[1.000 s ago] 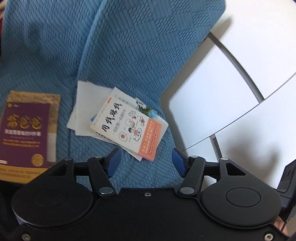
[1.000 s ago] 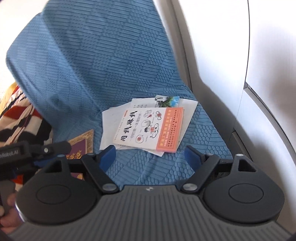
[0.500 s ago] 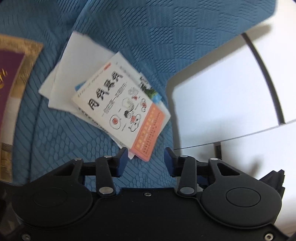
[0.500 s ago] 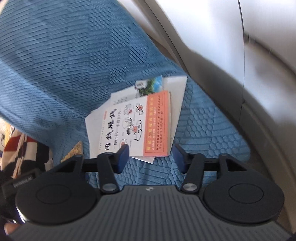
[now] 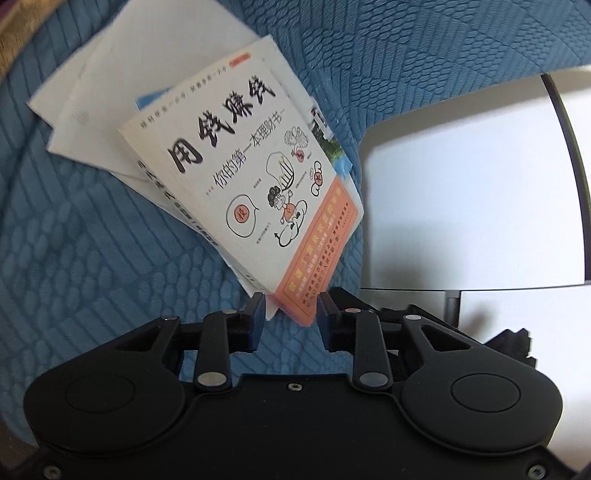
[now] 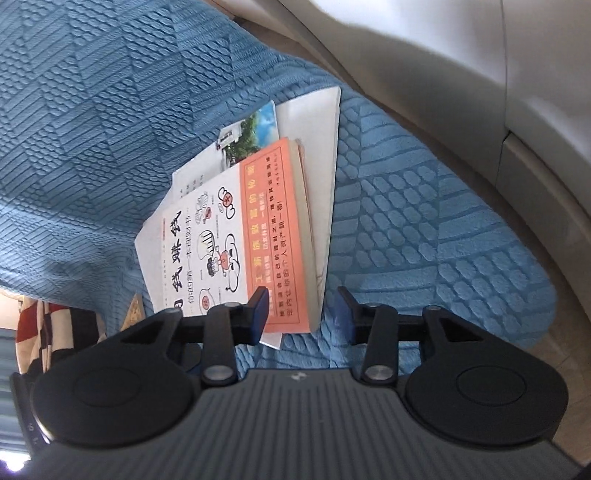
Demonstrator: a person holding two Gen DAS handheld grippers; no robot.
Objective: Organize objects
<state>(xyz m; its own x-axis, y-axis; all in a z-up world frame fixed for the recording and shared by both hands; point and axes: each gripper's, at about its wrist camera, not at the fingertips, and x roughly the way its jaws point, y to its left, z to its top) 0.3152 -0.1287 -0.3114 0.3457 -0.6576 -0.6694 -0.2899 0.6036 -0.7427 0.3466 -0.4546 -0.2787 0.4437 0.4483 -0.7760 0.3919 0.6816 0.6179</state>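
Note:
A white book with an orange band [image 5: 243,184] lies on loose white papers [image 5: 122,74] and a photo leaflet [image 5: 327,146] on a blue textured cover [image 5: 92,258]. My left gripper [image 5: 290,321] sits at the book's near orange corner. Its jaws are closing with that corner between the blue pads, and a thin gap still shows on each side. In the right wrist view the same book [image 6: 229,229] points its orange end at my right gripper [image 6: 303,314]. Those jaws are closing too: the left pad overlaps the cover and the right pad stands off the page edge.
A purple and gold book [image 5: 7,22] lies at the far left of the cover. A white panel with dark seams [image 5: 461,203] borders the cover on the right. A curved grey frame [image 6: 443,92] runs behind it. Red, black and white patterned cloth [image 6: 40,332] shows at the left.
Both grippers have dropped toward the white book, which now fills each view. Both pairs of jaws have narrowed, and the book's orange end has come between them.

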